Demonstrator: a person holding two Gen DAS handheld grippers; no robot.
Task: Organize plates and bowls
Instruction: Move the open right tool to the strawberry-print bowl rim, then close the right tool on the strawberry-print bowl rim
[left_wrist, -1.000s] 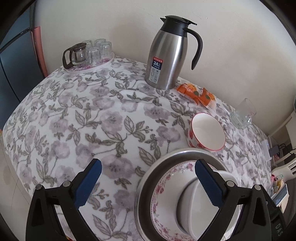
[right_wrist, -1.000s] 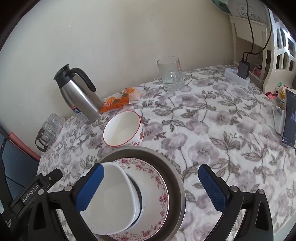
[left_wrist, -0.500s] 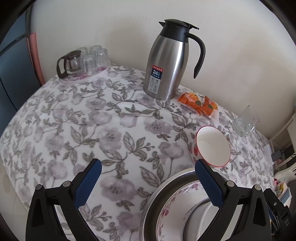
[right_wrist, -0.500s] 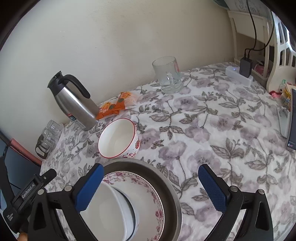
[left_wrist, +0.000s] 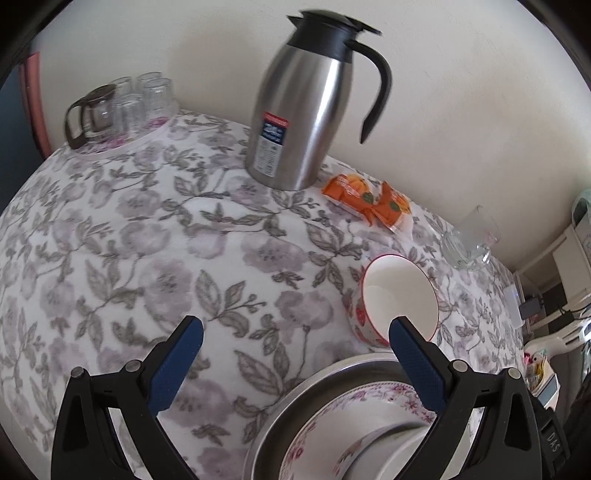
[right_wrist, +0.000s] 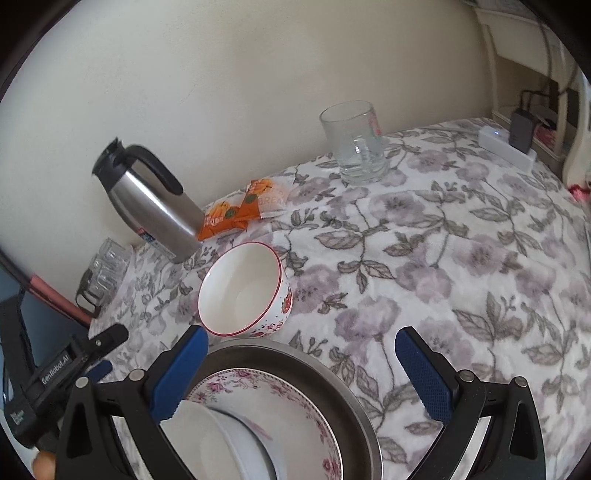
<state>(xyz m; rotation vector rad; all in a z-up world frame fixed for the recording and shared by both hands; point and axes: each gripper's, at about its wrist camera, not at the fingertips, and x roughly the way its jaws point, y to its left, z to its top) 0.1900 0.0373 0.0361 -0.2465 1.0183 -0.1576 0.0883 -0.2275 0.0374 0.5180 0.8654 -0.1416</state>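
Observation:
A white bowl with a red rim and strawberry print stands upright on the flowered tablecloth, just beyond a round metal pan. In the pan lies a pink-flowered plate, and a plain white bowl rests on the plate. My left gripper is open and holds nothing; its right finger overlaps the red-rimmed bowl's near edge in view. My right gripper is open over the pan's far rim, and its left fingertip sits near that bowl.
A steel thermos jug stands by the wall, with orange snack packs beside it. A glass mug is further right. A tray of small glasses occupies the far left corner. A power strip lies far right.
Both grippers have moved forward over the table. The pan has slid toward the bottom of both views, and the red-rimmed bowl and thermos now look closer. Both grippers stay open.

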